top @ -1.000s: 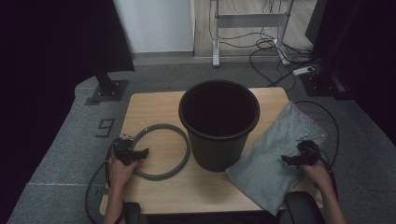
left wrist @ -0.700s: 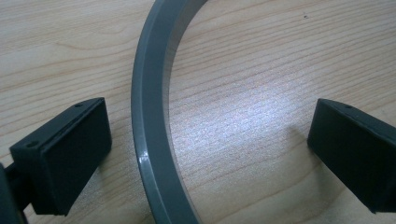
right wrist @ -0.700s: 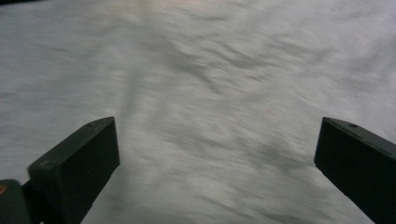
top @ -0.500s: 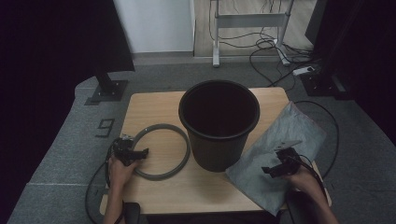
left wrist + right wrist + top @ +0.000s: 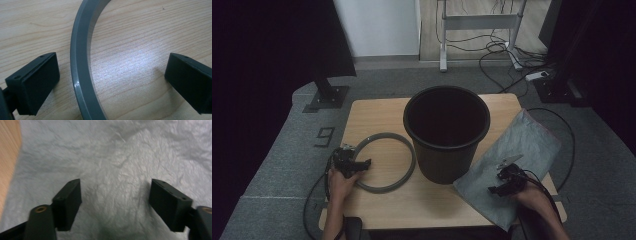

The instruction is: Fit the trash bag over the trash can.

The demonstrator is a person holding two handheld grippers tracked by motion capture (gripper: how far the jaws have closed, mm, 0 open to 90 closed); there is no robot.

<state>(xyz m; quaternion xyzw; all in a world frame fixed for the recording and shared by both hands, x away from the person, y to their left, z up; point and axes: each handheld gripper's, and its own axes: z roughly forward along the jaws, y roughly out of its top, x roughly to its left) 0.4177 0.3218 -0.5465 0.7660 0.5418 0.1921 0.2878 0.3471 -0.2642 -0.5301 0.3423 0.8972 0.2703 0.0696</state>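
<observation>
A black plastic bucket (image 5: 446,130) stands upright in the middle of the wooden table (image 5: 377,112). To its left a grey ring (image 5: 384,162) lies flat. My left gripper (image 5: 361,164) is open at the ring's near-left arc; in the left gripper view the ring's band (image 5: 80,75) runs between the wide-apart jaws of that gripper (image 5: 112,82), and neither pad touches it. A crinkled grey bag (image 5: 517,155) lies flat to the right of the bucket. My right gripper (image 5: 496,188) hovers low over the bag's near part. Its jaws have just been closing and still stand apart, with the bag's surface (image 5: 115,170) between them.
The bag's near corner hangs over the table's front right edge. Cables trail from both grippers off the table. A white desk frame (image 5: 477,30), a power strip and loose cables sit on the grey floor behind. Bare wood lies in front of the bucket.
My right gripper has moved left and toward the person across the bag, from near its right edge to its near-left part. The left gripper has stayed at the ring.
</observation>
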